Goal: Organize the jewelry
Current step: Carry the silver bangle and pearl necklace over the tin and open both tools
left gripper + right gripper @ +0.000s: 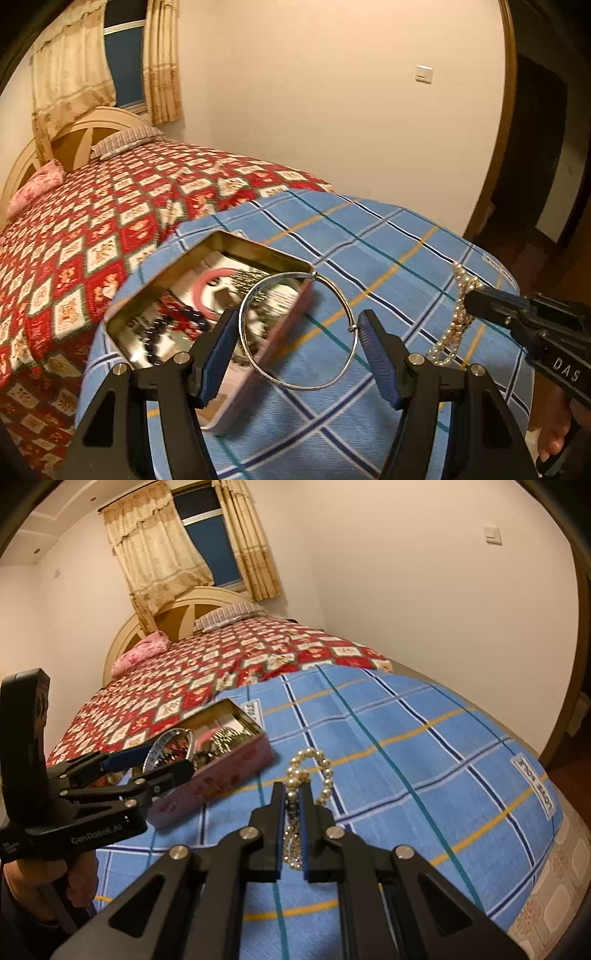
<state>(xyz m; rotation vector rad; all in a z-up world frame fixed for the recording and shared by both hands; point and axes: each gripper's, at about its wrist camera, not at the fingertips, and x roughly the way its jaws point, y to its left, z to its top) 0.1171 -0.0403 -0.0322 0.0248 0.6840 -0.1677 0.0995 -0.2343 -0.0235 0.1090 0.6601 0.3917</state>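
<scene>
Left gripper [299, 328]: your jaws stand wide, and the thin silver bangle [295, 387] spans the gap, its wire against both blue pads, so you carry it clear of the cloth.
Bangle position: from your left wrist view its far arc overlaps the near right corner of the tin; its near arc hangs over the blue cloth.
Right gripper [291, 794]: your jaws are pressed nearly together on the pearl necklace [310, 762], pinched between the blue pads.
Necklace position: one loop of pearls stands out past your fingertips, and the rest of the strand runs back between the pads; in the left wrist view it dangles below the jaw tips, above the cloth.
Blue plaid cloth [424, 746]: it covers the near end of the bed under both of your grippers.
Jewelry tin [207, 419]: open, pink-sided, resting on the cloth's left part, just left of your necklace; it holds dark beads [162, 328], a pink ring-shaped piece [201, 290] and other blurred items.
Red patterned bedspread [92, 236]: beyond the cloth, running to a striped pillow [125, 140] and cream headboard [207, 596].
Far wall: curtains [155, 550] frame a dark window.
</scene>
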